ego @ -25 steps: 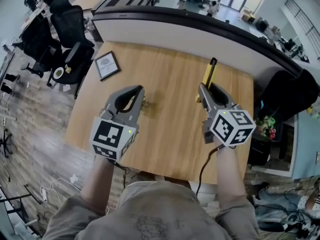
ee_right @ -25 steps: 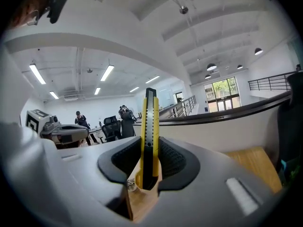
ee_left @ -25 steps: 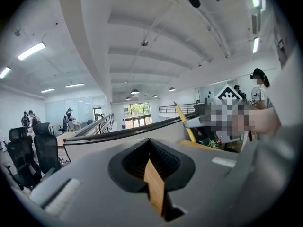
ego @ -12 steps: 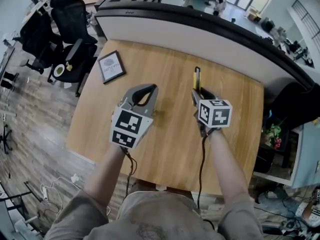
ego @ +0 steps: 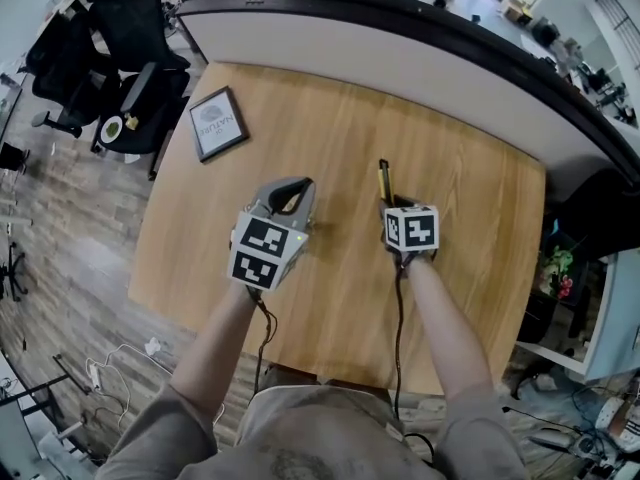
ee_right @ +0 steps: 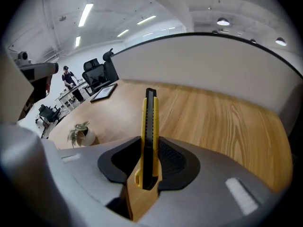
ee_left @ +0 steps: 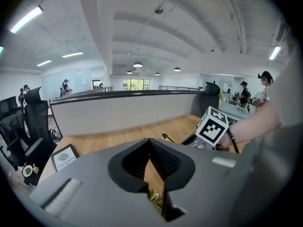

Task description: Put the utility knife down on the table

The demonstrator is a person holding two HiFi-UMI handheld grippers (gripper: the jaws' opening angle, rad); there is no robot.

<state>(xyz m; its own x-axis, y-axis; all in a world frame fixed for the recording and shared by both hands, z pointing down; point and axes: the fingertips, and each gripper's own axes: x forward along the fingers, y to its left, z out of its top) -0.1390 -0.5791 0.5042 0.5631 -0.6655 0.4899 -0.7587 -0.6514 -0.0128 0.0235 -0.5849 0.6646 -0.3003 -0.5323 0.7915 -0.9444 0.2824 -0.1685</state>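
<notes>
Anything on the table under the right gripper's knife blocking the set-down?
Nothing visible. The yellow-and-black utility knife, clamped in the right gripper, is over bare wooden table; the small potted plant sits clear to its left.

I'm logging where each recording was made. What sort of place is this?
Probably an open-plan office: black office chairs beside a wooden table, a long curved partition behind it, and strip lights overhead.

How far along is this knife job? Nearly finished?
Done: the utility knife is already over the wooden table. In hand: the right gripper is clamped on it, so it has not been let go. Left to do: lay it on the wood and open the jaws. The left gripper is shut and empty.
</notes>
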